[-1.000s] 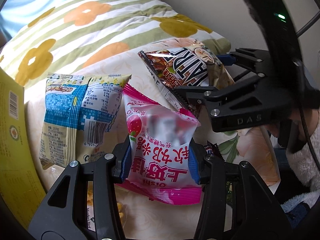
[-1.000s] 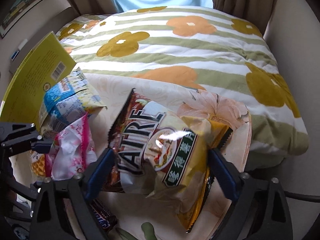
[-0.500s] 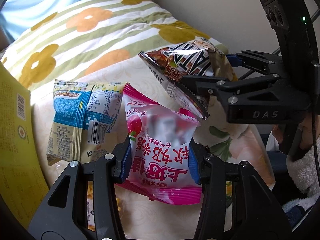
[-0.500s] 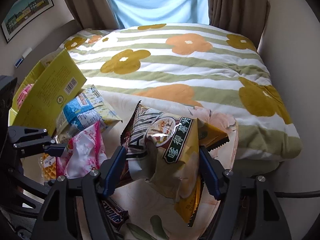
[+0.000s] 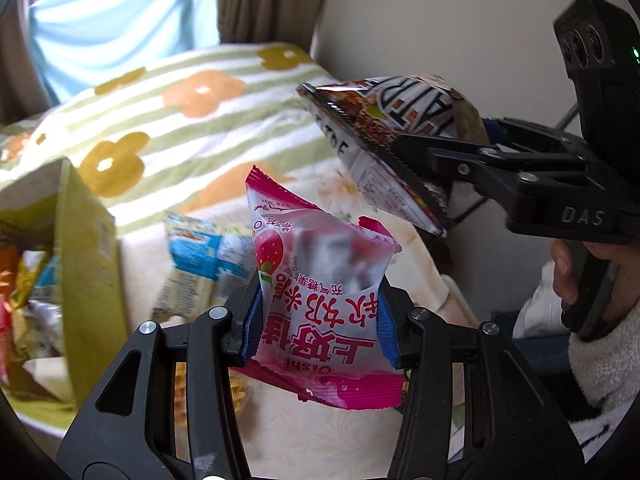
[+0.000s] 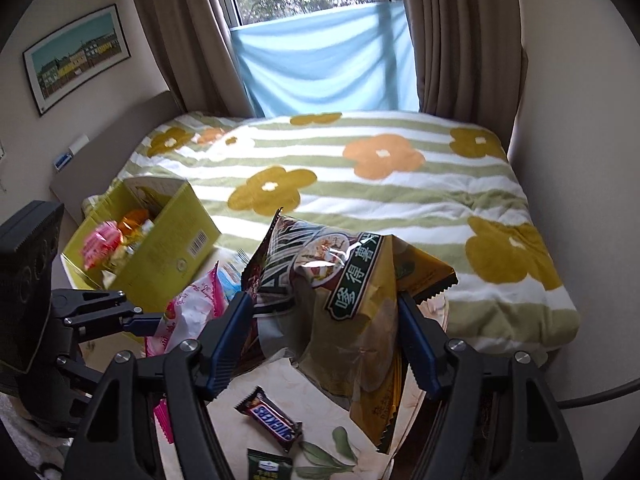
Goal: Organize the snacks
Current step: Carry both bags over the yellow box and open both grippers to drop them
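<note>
Now left tool [image 5: 318, 330] clamping pink candy bag [image 5: 320, 300], right tool [image 6: 326, 344] squeezing chip bag [image 6: 352, 308]

Black plastic left gripper [image 5: 318, 330] with silver screws behind blue ribbed pads [image 5: 251, 326]; same build on right gripper [image 6: 326, 346]; white "DAS" lettering and green light behind its jaws; fluffy white sleeve [image 5: 600, 364] at the handle; thin dark cable [image 6: 600, 398].

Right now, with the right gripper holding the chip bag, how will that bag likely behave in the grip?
The chip bag looks crumpled between the right gripper fingers, so probably floppy and light. Its glossy film may slip. Contents are likely fragile under squeezing.
</note>
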Motion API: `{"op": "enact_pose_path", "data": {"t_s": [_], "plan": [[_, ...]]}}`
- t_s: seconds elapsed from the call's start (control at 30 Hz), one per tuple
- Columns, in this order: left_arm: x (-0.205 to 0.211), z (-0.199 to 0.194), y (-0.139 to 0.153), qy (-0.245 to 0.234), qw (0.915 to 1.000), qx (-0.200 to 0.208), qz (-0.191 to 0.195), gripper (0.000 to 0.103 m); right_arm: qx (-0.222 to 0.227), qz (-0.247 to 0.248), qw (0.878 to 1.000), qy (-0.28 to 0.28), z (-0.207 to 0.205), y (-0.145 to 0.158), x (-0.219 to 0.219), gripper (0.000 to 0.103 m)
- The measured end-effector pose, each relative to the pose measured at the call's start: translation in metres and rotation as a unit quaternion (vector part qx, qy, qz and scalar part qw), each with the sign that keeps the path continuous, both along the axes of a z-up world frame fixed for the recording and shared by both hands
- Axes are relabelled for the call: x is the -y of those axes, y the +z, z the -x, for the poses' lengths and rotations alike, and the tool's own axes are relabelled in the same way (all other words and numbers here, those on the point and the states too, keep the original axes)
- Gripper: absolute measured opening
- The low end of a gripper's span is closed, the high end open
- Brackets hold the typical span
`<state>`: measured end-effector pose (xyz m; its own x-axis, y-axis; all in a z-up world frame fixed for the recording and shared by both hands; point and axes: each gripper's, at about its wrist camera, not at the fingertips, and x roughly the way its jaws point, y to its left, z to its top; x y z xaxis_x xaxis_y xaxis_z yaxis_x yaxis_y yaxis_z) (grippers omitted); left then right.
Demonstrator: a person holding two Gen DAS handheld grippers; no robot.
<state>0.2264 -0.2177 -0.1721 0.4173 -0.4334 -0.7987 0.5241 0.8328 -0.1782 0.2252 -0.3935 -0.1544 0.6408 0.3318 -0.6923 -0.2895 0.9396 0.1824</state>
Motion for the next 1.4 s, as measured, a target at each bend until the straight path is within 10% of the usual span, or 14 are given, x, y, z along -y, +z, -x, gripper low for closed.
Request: {"op": "enact_pose_path", "data": {"t_s": [0.57, 1.1, 1.23, 1.4], "plan": [[-0.147, -0.02, 0.079, 0.116, 0.9905, 0.071, 0.019, 0.043, 0.055, -0.027, 0.996, 0.059, -0.007, 0.071, -0.118, 0.067], [-0.325, -0.069, 0.036, 0.124, 0.992, 0.009, -0.021, 0.044, 0.006, -0.059, 0.996, 0.068, -0.041, 0.039, -0.297, 0.067], [-0.334, -0.064, 0.029, 0.111, 0.9934, 0.018, -0.025, 0.102, -0.019, -0.058, 0.997, 0.056, -0.045, 0.025, -0.311, 0.067], [-0.344, -0.056, 0.025, 0.12, 0.9923, 0.018, -0.025, 0.103, -0.038, -0.048, 0.997, 0.051, -0.049, 0.015, -0.31, 0.067]]}}
